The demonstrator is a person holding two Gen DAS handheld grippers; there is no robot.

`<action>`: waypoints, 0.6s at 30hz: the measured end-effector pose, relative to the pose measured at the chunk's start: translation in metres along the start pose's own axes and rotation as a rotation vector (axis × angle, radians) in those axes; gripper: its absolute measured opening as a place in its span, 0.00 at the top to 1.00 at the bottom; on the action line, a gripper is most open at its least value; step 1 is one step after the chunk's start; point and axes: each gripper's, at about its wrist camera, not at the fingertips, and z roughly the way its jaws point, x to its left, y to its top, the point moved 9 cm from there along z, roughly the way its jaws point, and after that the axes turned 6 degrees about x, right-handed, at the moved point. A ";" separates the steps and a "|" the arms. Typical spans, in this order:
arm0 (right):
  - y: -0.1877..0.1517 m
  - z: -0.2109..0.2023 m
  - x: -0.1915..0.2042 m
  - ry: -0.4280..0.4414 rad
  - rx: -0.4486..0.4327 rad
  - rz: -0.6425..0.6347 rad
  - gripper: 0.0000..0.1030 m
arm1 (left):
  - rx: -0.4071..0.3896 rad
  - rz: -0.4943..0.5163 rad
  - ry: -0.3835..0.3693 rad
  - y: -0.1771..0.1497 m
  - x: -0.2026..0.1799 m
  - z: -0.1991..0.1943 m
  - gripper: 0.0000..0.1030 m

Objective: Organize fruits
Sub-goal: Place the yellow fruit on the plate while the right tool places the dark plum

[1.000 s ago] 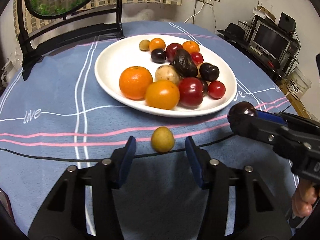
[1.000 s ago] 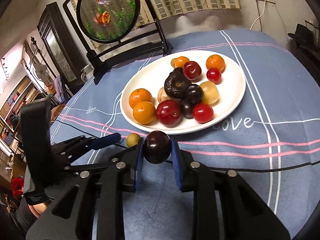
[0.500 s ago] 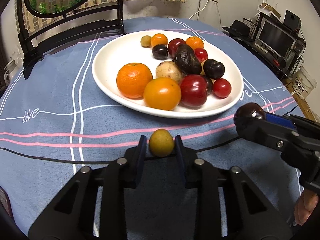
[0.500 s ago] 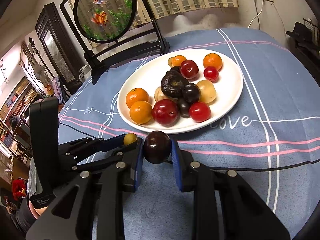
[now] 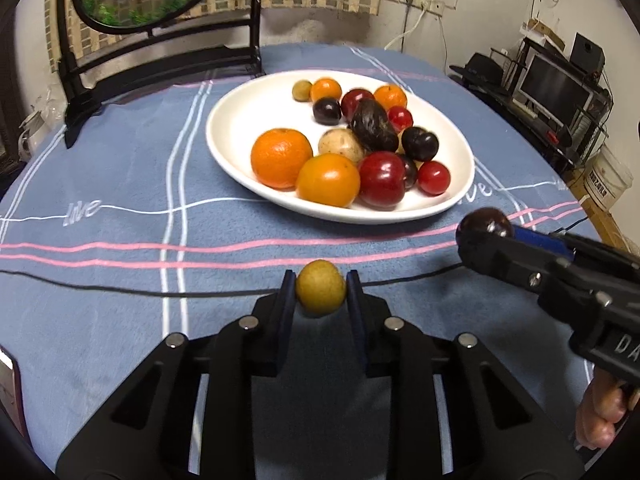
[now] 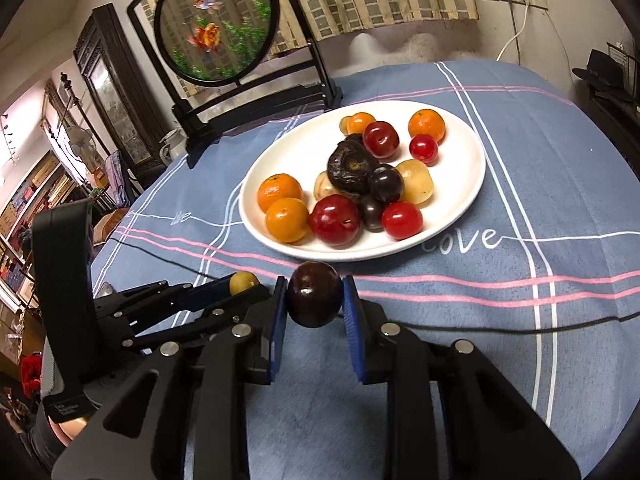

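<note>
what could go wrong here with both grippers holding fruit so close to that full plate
The small yellow fruit is round and held only at its sides by the left gripper, so it may slip out and roll. The near side of the white plate is crowded, so dropping the dark plum from the right gripper there could knock fruit off.

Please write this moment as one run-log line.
left hand-held gripper: shut on yellow-green fruit | right hand-held gripper: shut on dark plum | white plate: fruit-filled, ahead of both
</note>
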 end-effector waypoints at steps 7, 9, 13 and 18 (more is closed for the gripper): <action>0.021 -0.032 0.016 0.007 -0.116 -0.060 0.74 | -0.093 0.004 -0.011 0.027 -0.002 -0.041 0.75; 0.038 -0.031 0.013 -0.011 -0.127 -0.068 0.74 | -0.108 0.014 -0.008 0.042 -0.003 -0.044 0.75; 0.070 -0.019 0.001 -0.041 -0.131 -0.067 0.74 | -0.136 0.022 0.012 0.081 0.000 -0.041 0.75; 0.098 0.011 -0.020 -0.095 -0.107 -0.067 0.74 | -0.110 0.014 0.032 0.116 0.008 -0.010 0.75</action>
